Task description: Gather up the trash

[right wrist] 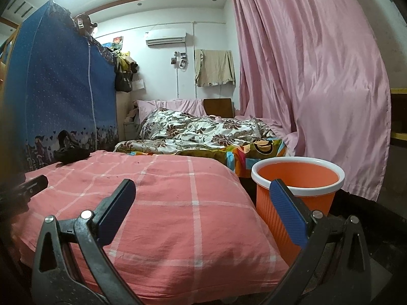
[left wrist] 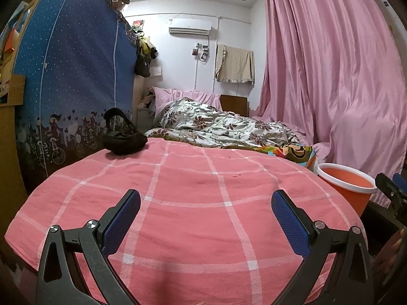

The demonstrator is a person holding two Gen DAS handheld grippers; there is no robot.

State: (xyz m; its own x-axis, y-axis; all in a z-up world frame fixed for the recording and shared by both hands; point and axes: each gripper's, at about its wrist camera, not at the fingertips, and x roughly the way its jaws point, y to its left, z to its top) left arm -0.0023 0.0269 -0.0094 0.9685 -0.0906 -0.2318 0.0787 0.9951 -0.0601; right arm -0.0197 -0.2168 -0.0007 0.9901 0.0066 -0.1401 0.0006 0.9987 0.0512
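Spanning both views: pink checked bedspread, floral quilt bunched at its far end. Orange bin with white rim stands on the floor beside the bed's right edge, nothing visible inside. Black bag on the bed's far left. Left gripper and right gripper: jaws apart, holding nothing.

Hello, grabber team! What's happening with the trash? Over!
Left gripper open, empty. Right gripper open, empty. Orange bin beside bed, looks empty. No trash seen on pink sheet; only a black bag.
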